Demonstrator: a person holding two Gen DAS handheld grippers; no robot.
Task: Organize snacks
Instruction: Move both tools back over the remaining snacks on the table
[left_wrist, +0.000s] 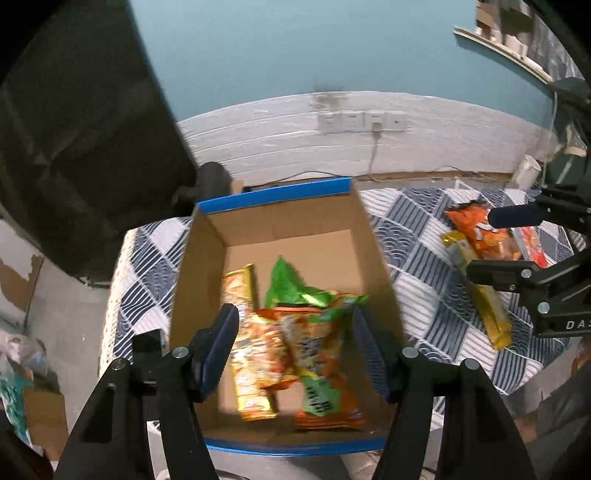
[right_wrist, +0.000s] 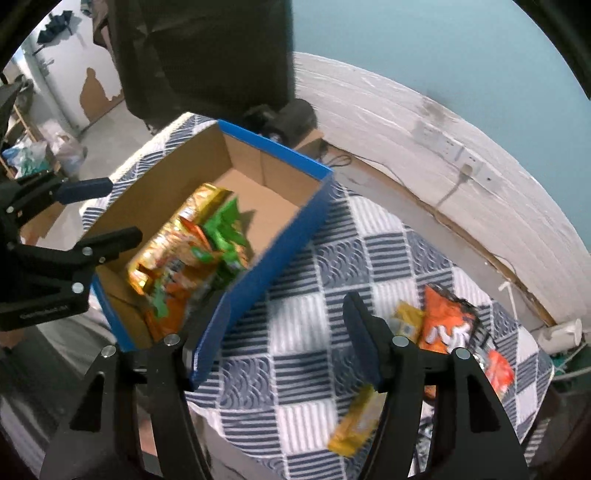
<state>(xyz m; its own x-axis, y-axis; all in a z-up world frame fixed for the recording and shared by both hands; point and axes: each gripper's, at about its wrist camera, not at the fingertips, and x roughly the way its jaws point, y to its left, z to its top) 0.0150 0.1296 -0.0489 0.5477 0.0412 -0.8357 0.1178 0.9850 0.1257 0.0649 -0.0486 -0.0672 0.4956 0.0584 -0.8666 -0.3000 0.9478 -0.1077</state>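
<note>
A cardboard box with a blue rim stands on a blue-and-white checked cloth. Inside it lie a gold packet, a green packet and an orange-and-green packet. My left gripper hangs open over these packets, with nothing pressed between its pads. My right gripper is open and empty above the cloth, beside the box's blue wall. To its right on the cloth lie an orange packet, a long yellow packet and a red-orange packet.
A large black object rises left of the box. Behind the cloth runs a white wall with a socket strip and a cable. A white cup stands at the cloth's far right. Bags lie on the floor at left.
</note>
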